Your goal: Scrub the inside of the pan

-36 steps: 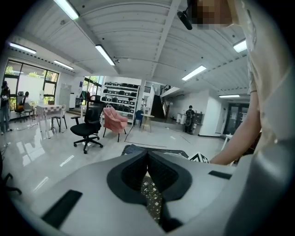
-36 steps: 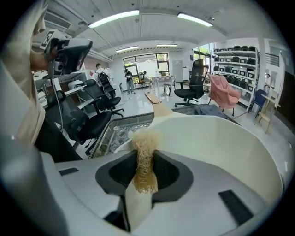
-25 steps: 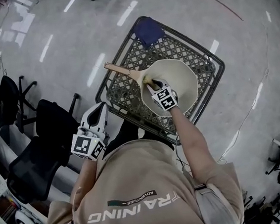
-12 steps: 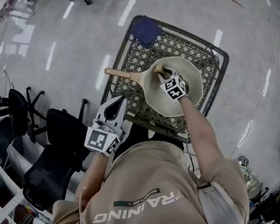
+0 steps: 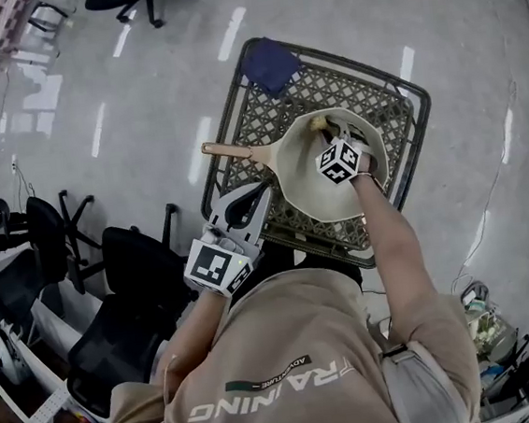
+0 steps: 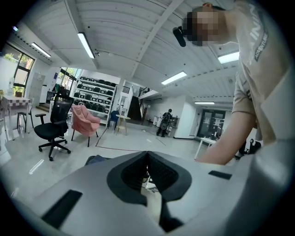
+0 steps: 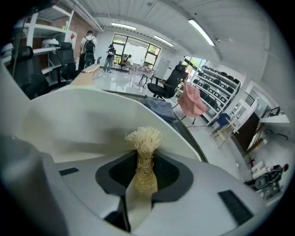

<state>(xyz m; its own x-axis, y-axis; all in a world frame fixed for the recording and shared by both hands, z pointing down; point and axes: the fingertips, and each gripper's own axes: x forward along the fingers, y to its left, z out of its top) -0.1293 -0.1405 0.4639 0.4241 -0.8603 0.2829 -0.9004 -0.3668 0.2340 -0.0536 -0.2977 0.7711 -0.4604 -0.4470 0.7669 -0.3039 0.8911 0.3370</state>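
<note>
Swung the right gripper (image 5: 329, 131) from the handle side of the pan (image 5: 305, 197) to its far rim; brought the left gripper (image 5: 261, 191) up to the lattice tabletop (image 5: 263, 112). Grips a fibrous scrubber (image 7: 144, 138) on the right; jaws together and empty on the left. Cannot see scrubber-to-pan contact from above, masked by the marker cube. Nearby: blue cloth (image 5: 271, 64) at the far corner, office chairs (image 5: 131, 285) well off left.

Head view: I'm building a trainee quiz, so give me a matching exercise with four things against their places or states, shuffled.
Things:
1. pan
2. scrubber
3. blue cloth
4. left gripper

Places or states:
A. pinched in the right gripper
B. far corner of the mesh table
C. shut, outside the pan
D. on the table, handle toward the view's left

Pairs: 1-D, 2-A, 3-B, 4-C
</note>
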